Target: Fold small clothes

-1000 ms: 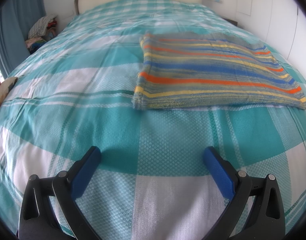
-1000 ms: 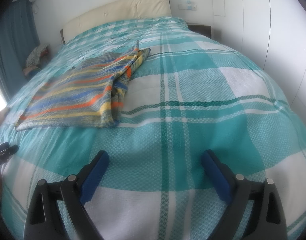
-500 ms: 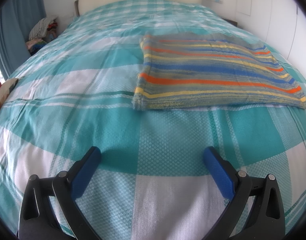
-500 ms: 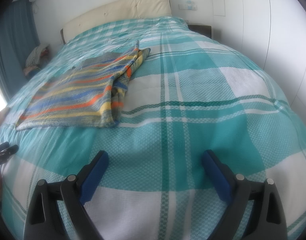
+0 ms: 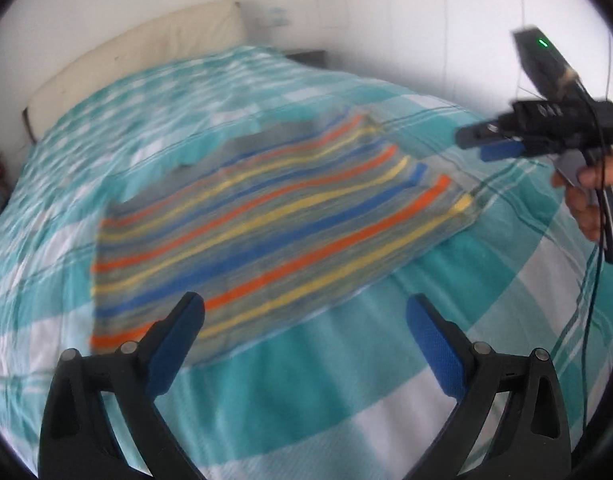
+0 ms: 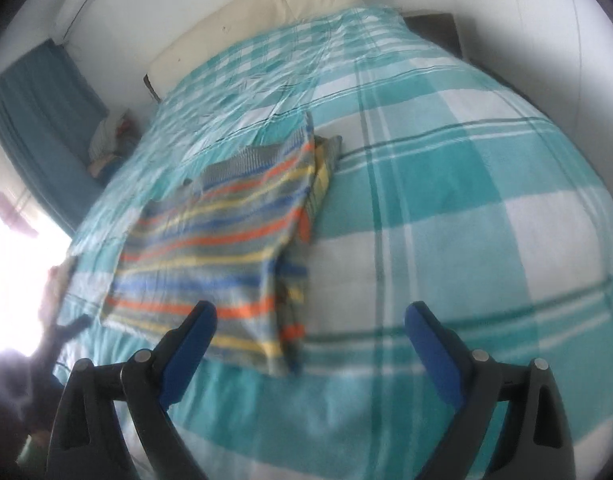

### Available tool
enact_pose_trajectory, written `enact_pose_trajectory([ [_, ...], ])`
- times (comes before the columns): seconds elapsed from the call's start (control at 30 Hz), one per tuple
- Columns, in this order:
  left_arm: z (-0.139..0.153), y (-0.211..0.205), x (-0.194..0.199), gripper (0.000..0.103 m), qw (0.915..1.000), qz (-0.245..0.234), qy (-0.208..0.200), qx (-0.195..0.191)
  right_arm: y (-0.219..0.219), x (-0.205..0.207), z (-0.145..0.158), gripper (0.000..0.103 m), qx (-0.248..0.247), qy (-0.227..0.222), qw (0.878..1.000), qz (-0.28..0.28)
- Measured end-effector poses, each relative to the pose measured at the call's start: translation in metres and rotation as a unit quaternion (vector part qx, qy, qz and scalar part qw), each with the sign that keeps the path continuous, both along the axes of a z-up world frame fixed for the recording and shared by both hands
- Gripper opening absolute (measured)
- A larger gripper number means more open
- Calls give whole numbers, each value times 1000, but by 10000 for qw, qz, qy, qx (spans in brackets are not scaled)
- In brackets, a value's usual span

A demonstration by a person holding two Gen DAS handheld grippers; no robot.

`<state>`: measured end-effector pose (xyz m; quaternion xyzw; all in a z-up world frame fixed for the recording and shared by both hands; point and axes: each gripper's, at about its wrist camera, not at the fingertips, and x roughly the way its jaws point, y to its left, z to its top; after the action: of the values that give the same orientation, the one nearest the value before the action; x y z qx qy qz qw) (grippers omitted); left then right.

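Observation:
A striped knit garment (image 5: 274,216) in orange, yellow, blue and grey lies flat on the bed; it also shows in the right wrist view (image 6: 222,240). My left gripper (image 5: 306,328) is open and empty, above the garment's near edge. My right gripper (image 6: 310,332) is open and empty, above the garment's near right corner. In the left wrist view the right gripper (image 5: 486,140) shows from the side, held in a hand past the garment's right end. The left wrist view is blurred.
The bed has a teal and white checked cover (image 6: 466,220) and a cream headboard (image 6: 266,12). White wardrobe doors (image 5: 426,20) stand along the right. A teal curtain (image 6: 38,100) and a pile of clothes (image 6: 110,140) are on the left.
Both grippers have moved forward and up towards the garment, and both views have tilted. The right gripper and its hand have come into the left wrist view. The garment has not moved.

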<state>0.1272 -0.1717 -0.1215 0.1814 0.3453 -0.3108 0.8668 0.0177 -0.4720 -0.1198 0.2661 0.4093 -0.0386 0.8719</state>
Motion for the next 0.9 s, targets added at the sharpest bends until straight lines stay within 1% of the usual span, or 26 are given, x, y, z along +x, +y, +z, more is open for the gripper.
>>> enact_pose_trajectory([
  [0.07,-4,-35,3,100,9993,-364,19,67,-12,31,-1,88,154,87,9998,92],
  [0.13,-13,-66,4,99,9973,-712,51,181,-26,59,-9,87,545,232,9981,153],
  [0.17,-20,-80,4,93,9961,-832,31,291,-33,73,-15,80,793,327,9962,154],
  [0.2,-27,-92,4,83,9950,-903,-4,427,-41,87,-22,74,1000,401,9941,124],
  [0.23,-35,-103,4,79,9935,-974,-26,582,-47,98,-28,67,1180,478,9918,119],
  [0.27,-40,-109,3,74,9924,-1039,-59,649,-50,111,-36,66,1368,569,9888,171],
  [0.3,-42,-115,1,68,9917,-1104,-152,636,-53,121,-41,65,1424,637,9875,203],
  [0.33,-41,-117,-2,62,9907,-1212,-256,568,-54,130,-46,61,1409,655,9877,194],
  [0.37,-39,-117,-4,41,9895,-1319,-299,499,-54,137,-48,53,1383,618,9883,173],
  [0.4,-37,-117,-4,13,9891,-1364,-314,464,-53,143,-48,43,1328,593,9892,176],
  [0.43,-36,-115,-2,10,9901,-1266,-365,479,-50,148,-48,13,1179,624,9909,183],
  [0.47,-33,-109,0,9,9918,-1181,-343,359,-48,151,-45,8,1090,625,9919,210],
  [0.5,-28,-100,2,8,9934,-1104,-281,145,-40,153,-37,8,970,551,9934,280],
  [0.57,-14,-75,4,8,9959,-817,-287,-265,-31,155,-17,8,796,360,9953,423],
  [0.67,12,-25,1,8,9948,-358,-249,-922,2,162,22,8,611,60,9955,726],
  [0.73,26,11,-6,8,9918,-14,-262,-1251,25,174,41,8,590,-81,9937,950],
  [0.8,37,51,-8,8,9872,387,-239,-1530,60,193,58,8,589,-212,9899,1275],
  [0.9,38,109,-2,8,9765,1007,76,-1902,127,224,70,8,443,-291,9825,1787],
])
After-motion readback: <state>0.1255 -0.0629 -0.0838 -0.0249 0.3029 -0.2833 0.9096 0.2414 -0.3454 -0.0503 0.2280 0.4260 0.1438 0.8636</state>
